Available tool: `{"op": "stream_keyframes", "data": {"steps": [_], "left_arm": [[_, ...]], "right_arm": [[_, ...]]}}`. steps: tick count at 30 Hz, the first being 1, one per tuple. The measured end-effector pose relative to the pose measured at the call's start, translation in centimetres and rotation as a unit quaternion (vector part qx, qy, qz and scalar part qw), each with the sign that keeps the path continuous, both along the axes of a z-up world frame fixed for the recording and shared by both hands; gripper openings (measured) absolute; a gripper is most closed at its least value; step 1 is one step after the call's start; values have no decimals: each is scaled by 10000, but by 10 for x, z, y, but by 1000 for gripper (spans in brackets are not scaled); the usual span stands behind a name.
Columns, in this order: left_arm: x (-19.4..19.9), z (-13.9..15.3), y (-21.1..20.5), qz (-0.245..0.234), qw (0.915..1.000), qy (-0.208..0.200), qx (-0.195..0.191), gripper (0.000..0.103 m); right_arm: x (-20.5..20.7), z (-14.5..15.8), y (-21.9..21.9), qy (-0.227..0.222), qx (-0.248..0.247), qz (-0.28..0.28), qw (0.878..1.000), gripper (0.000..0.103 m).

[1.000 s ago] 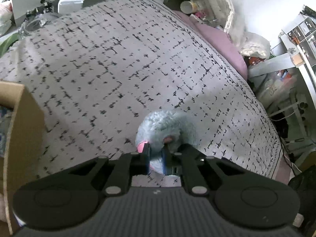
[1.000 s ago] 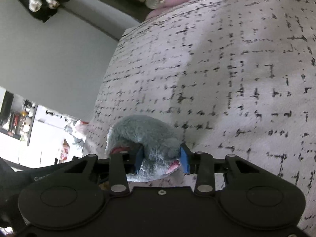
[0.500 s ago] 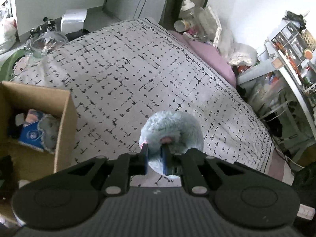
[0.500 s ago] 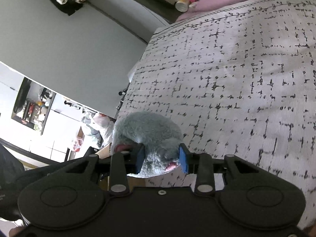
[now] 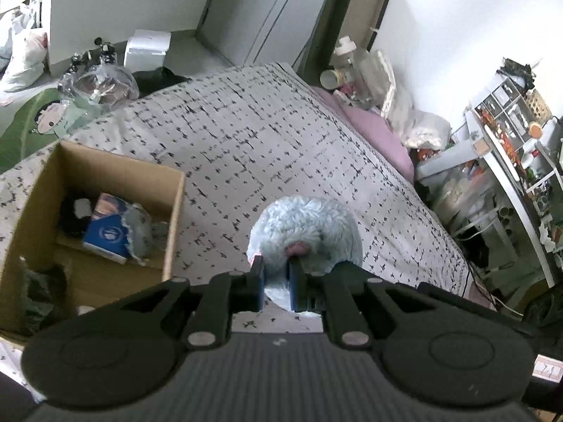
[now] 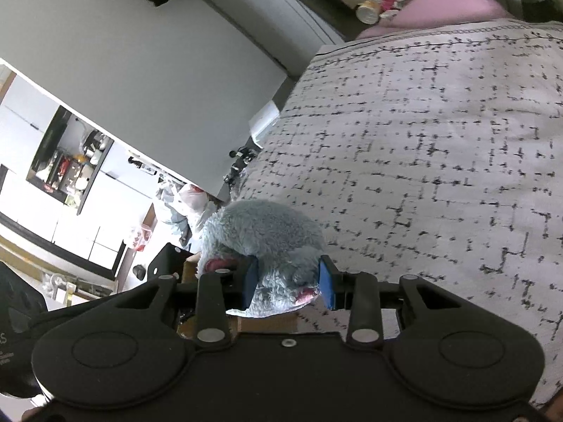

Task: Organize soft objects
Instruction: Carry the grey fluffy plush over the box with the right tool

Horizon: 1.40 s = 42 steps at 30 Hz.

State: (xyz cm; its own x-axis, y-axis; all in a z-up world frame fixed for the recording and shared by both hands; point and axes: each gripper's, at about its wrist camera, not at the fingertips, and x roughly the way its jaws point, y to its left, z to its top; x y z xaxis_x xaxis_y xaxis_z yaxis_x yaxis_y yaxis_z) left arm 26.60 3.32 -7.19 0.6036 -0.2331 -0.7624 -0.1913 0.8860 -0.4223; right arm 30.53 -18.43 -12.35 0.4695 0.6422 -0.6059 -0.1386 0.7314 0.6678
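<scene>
- Left gripper (image 5: pixel 275 286): black two-finger tool with blue pads, jaws pinched close together on a fold of the pale blue plush toy (image 5: pixel 305 232).
- Pale blue plush toy: round, fluffy, with small pink patches near the finger pads; held up over the bedspread (image 5: pixel 267 147), just right of the cardboard box (image 5: pixel 174 218). Whether it touches the cover cannot be told.
- Right gripper (image 6: pixel 285 283): black, blue pads, jaws set wider and clamped on both sides of the grey plush toy (image 6: pixel 262 232).
- Grey plush toy: shaggy fur, pink ear at left by the finger, pink patch low at right; held at the left edge of the bedspread (image 6: pixel 440 161). A strip of brown cardboard shows just beneath it.
- Cardboard box: open-topped, standing on the bedspread at near left in the left wrist view.
- Box contents: blue packet (image 5: pixel 107 234) lying tilted, a grey fluffy item (image 5: pixel 139 234) touching its right side, a black soft item (image 5: pixel 72 216) at far left, a dark green item (image 5: pixel 42 286) in the near corner.
- Bedspread: pale grey with a black dashed grid print, covering most of both views.
- Pink pillow (image 5: pixel 376 140): at the far right edge of the bed.
- Bottles and jars (image 5: pixel 343 66): clustered beyond the pillow.
- Shelf unit (image 5: pixel 510 130): cluttered, far right.
- White box (image 5: pixel 147 47): on the floor, far left of the bed.
</scene>
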Motion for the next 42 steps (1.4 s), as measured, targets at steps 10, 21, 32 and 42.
{"op": "stream_keyframes", "data": {"steps": [10, 21, 32, 42], "left_arm": [[-19, 4, 46, 289, 9995, -64, -109, 11], [-33, -3, 96, 580, 9981, -65, -170, 11], [-42, -33, 135, 818, 9955, 250, -412, 11], [-33, -65, 150, 857, 9916, 715, -647, 11]], "right_arm": [[-9, 9, 48, -79, -139, 327, 9993, 36], [-12, 8, 101, -28, -301, 604, 9977, 37], [-14, -8, 143, 205, -722, 768, 9942, 40], [-10, -24, 166, 514, -1263, 810, 9873, 43]]}}
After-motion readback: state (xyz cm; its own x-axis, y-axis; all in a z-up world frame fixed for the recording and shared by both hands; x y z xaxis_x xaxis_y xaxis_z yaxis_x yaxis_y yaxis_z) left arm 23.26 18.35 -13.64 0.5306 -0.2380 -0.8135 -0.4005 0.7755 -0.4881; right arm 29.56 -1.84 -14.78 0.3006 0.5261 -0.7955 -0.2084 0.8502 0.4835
